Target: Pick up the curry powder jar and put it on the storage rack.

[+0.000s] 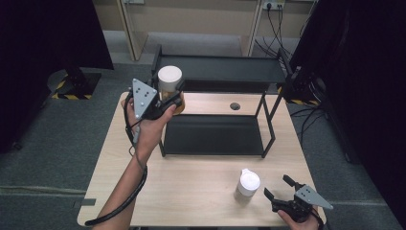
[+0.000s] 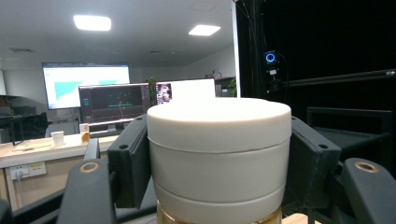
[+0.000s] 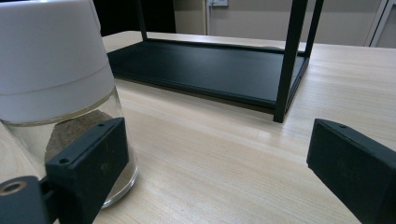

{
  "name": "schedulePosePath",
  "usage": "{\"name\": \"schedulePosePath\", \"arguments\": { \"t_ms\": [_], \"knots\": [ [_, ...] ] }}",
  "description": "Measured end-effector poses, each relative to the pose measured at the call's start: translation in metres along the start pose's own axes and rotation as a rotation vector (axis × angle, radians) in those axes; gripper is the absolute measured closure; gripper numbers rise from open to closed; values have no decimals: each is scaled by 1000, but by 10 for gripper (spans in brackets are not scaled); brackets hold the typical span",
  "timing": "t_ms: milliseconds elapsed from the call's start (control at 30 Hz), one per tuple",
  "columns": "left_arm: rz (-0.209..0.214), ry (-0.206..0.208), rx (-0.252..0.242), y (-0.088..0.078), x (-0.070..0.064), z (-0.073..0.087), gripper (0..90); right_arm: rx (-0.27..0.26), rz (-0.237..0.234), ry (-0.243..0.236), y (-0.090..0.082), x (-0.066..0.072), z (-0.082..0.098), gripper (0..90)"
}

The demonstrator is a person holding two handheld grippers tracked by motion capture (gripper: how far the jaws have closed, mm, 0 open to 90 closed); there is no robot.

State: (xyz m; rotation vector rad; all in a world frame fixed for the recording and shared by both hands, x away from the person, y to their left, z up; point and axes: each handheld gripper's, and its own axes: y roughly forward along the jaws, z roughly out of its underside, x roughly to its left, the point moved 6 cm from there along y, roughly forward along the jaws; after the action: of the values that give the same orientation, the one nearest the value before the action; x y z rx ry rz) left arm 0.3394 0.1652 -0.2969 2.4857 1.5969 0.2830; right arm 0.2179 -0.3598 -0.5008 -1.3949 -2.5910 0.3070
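White-Capped Jar Held at the Rack's Upper Shelf

Black jaws of the right gripper point(image 1: 276, 187) stand wide apart at the near right corner of the table point(image 1: 191, 187), with nothing between them. The person's right hand holds this gripper low, close to the table's front edge. In the right gripper view, one pad sits just in front of the second jar point(image 3: 60, 98) without pressing on it, and the other pad stands well clear over bare wood.

The second jar point(image 1: 248, 184) stands upright on the table just to the left of the right gripper. It has a white cap over a clear glass body, with a brownish content visible through the glass.

Farther back, a black two-level rack point(image 1: 215, 134) stands on the table. Its lower shelf lies flat on the wood; its upper shelf is carried on thin black posts.

The left gripper point(image 1: 167, 101) is raised at the rack's left end, held by the person's left hand point(image 1: 148, 127). Its jaws are clamped on the jar point(image 1: 170, 81), with both pads pressing the sides of the white cap point(image 2: 219, 140). The jar is upright and lifted off the table, at the left edge of the upper shelf. Amber glass shows below the cap in the left gripper view.
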Motion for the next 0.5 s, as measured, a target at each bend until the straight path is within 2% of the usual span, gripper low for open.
{"name": "schedulePosePath", "arguments": {
  "t_ms": [500],
  "knots": [
    [-15, -9, -10, 6, 2, -14, 335, 2, -1, -3, 0, 0, 0, 59]
  ]
}}
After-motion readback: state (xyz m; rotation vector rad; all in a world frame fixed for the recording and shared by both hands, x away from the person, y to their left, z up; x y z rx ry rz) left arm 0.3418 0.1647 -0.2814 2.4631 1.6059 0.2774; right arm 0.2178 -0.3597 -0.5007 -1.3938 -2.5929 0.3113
